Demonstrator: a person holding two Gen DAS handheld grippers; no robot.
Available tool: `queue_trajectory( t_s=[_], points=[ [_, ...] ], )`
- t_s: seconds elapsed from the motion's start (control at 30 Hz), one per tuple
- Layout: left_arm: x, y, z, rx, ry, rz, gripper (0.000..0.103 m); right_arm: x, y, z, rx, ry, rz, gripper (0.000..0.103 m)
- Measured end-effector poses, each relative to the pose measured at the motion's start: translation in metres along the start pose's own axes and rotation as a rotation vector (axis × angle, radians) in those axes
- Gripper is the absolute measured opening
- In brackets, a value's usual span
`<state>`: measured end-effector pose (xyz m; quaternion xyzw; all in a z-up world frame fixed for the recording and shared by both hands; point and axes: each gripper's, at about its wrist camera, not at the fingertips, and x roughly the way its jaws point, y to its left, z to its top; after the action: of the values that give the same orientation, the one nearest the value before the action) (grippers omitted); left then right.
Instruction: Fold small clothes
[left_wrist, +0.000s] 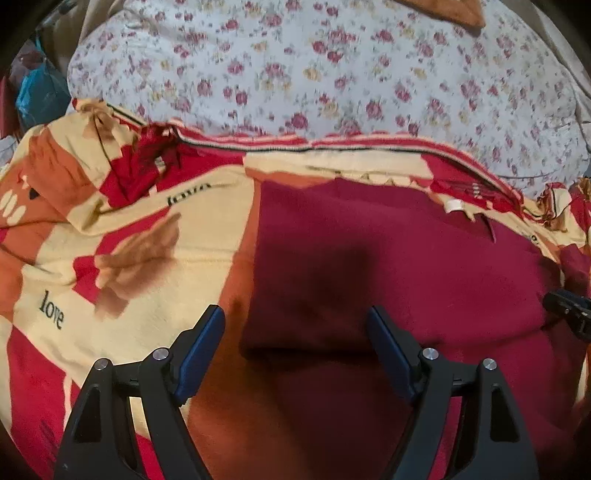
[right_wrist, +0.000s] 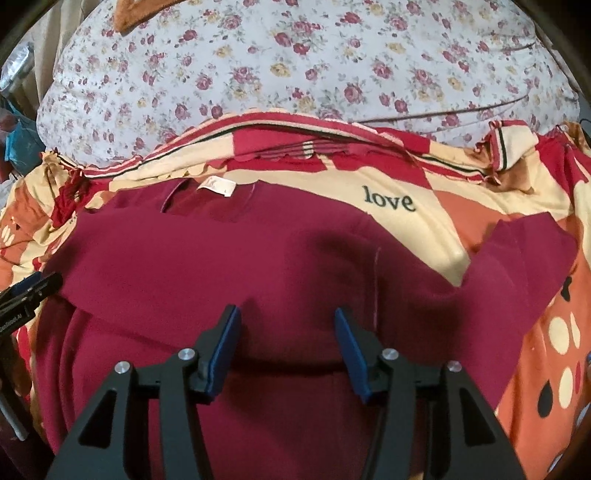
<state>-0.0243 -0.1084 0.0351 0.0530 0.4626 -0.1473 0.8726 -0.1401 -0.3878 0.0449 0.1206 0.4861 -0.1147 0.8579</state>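
A dark red long-sleeved top (right_wrist: 229, 258) lies flat on a patterned bedspread, collar with a white label (right_wrist: 216, 190) at the far side. One sleeve (right_wrist: 517, 266) stretches out to the right; the left side looks folded over the body. In the left wrist view the top (left_wrist: 406, 266) fills the centre and right. My left gripper (left_wrist: 295, 325) is open and empty, just above the top's left folded edge. My right gripper (right_wrist: 286, 325) is open and empty above the top's middle. Each gripper's tip shows in the other's view, the right one (left_wrist: 567, 304) and the left one (right_wrist: 33, 288).
The bedspread (left_wrist: 129, 258) is red, cream and orange with "love" printed on it (right_wrist: 388, 201). A floral white quilt (right_wrist: 295, 66) is piled behind the top. Blue and dark clutter (left_wrist: 33, 92) sits off the bed's far left edge.
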Motion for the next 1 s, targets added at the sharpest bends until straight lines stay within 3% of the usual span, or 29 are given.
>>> queue_trajectory(
  t_s=[0.13,0.33,0.43,0.6,0.83,0.87,0.9,0.93,1.0],
  points=[
    [-0.003,-0.001,-0.002,0.007,-0.007,0.004,0.061,-0.011,-0.004,0.000,0.010,-0.003,0.036,0.058],
    [-0.008,0.001,-0.002,-0.008,-0.019,-0.007,0.061,-0.060,-0.043,0.008,0.081,-0.084,0.072,0.061],
    [-0.011,0.001,-0.002,-0.012,-0.028,-0.012,0.061,-0.072,-0.078,0.020,0.128,-0.123,-0.024,0.069],
    [-0.011,0.002,-0.002,-0.013,-0.030,-0.008,0.061,-0.037,-0.144,0.040,0.286,-0.030,-0.100,0.069],
    [-0.005,0.003,0.000,-0.020,-0.019,-0.010,0.061,0.020,-0.187,0.051,0.402,0.026,-0.092,0.069],
    [-0.003,0.003,0.001,-0.019,-0.016,-0.008,0.061,0.026,-0.191,0.050,0.409,0.027,-0.096,0.067],
    [-0.001,0.003,0.001,-0.019,-0.013,-0.006,0.061,0.029,-0.192,0.050,0.407,0.022,-0.103,0.057],
    [0.000,0.003,0.001,-0.021,-0.010,-0.006,0.061,0.030,-0.193,0.051,0.392,0.015,-0.123,0.038],
    [0.001,0.003,0.001,-0.025,-0.009,-0.008,0.061,0.028,-0.195,0.051,0.375,0.009,-0.126,0.010]
  ],
)
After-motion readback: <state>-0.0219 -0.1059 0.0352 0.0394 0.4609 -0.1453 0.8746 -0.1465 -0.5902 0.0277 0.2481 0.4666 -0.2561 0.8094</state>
